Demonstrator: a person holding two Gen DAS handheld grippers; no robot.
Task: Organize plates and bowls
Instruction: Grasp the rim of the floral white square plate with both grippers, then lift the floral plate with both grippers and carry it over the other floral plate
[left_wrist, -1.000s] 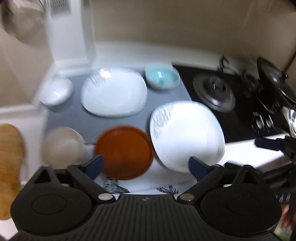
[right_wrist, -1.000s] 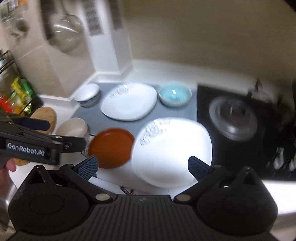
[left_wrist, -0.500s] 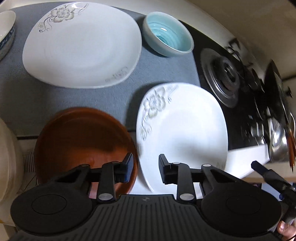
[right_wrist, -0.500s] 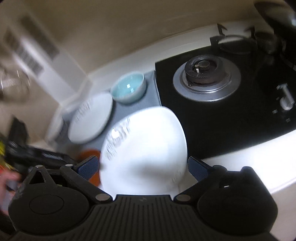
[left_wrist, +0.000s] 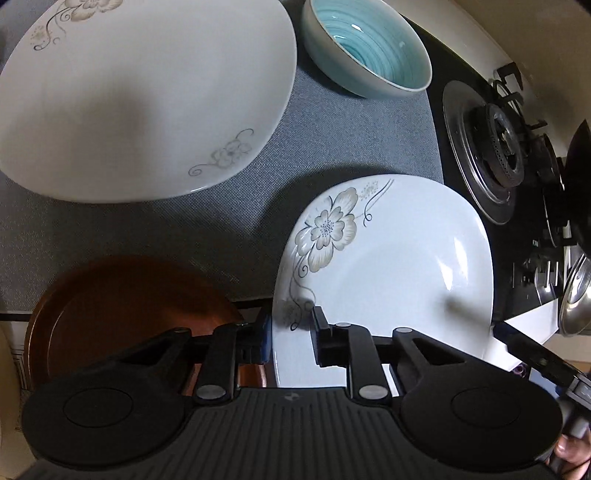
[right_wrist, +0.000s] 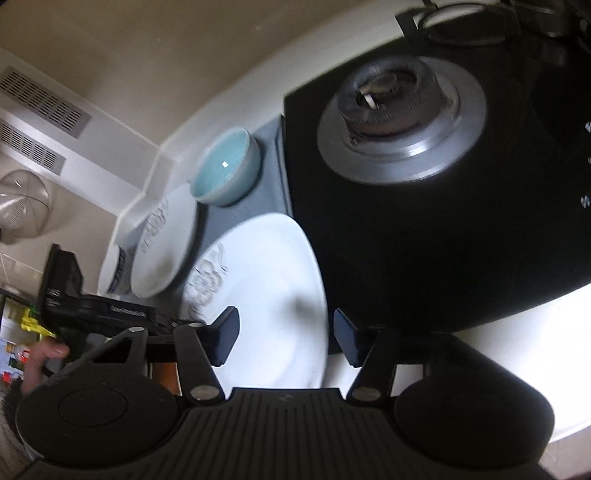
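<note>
Step in hand: gripping the near flowered plate (left_wrist: 388, 280), at five o'clock on the grey mat (left_wrist: 351, 140), its rim overhanging the brown dish (left_wrist: 122, 314). Left gripper (left_wrist: 291, 332) narrow, closing over the plate's nine-o'clock rim; right gripper (right_wrist: 286, 338) half-wide, closing about the three-o'clock rim. Next, in my judgement: finish both pinches, then lift level.

Left gripper (left_wrist: 290, 341) is closing its jaws over the rim of the near flowered plate (left_wrist: 388, 280), w/ brown plate (left_wrist: 122, 314) lying beside & teal bowl (left_wrist: 369, 48) sitting behind
</note>
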